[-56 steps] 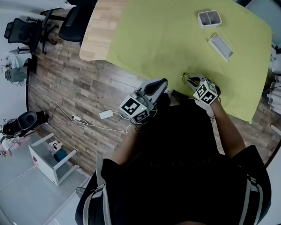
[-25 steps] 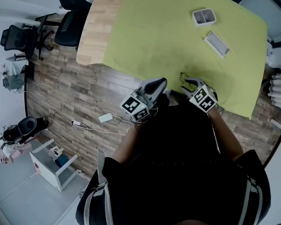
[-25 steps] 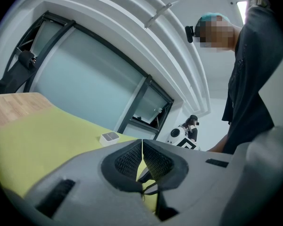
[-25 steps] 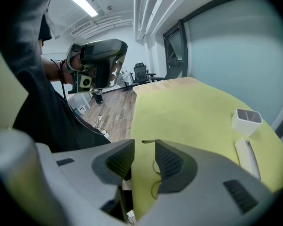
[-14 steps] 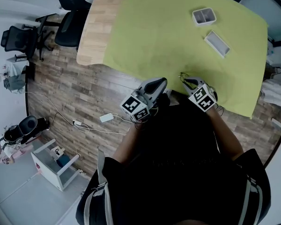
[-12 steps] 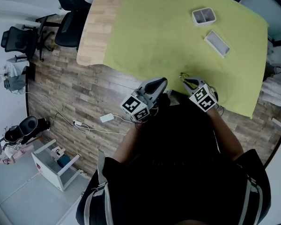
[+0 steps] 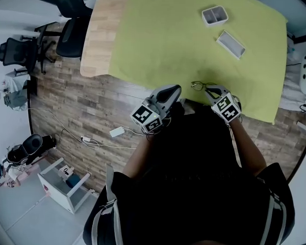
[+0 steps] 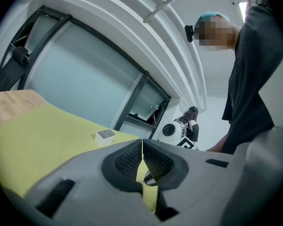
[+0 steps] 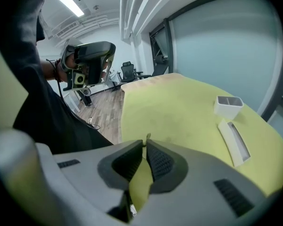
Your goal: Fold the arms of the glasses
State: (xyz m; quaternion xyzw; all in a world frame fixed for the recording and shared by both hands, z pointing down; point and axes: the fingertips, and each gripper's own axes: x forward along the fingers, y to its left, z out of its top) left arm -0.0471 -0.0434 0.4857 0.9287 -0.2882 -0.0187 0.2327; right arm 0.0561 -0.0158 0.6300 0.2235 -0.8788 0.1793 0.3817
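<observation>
Glasses (image 7: 198,86) are found on the green cloth (image 7: 163,34) at the near edge of the tabletop (image 7: 99,29), just ahead of the right tongs (image 7: 212,91). In the right gripper view these tongs are seen closed to a sliver, with a thin dark tip pinched at their front. It is judged to be one arm of the glasses. Left tongs (image 8: 142,147) are pressed together with nothing between them, and are held just off the near edge. The frame is judged light, thin, springy at the hinges and easily bent. Hold is best taken on an arm near its hinge, with the front steadied and the lenses not squeezed.
</observation>
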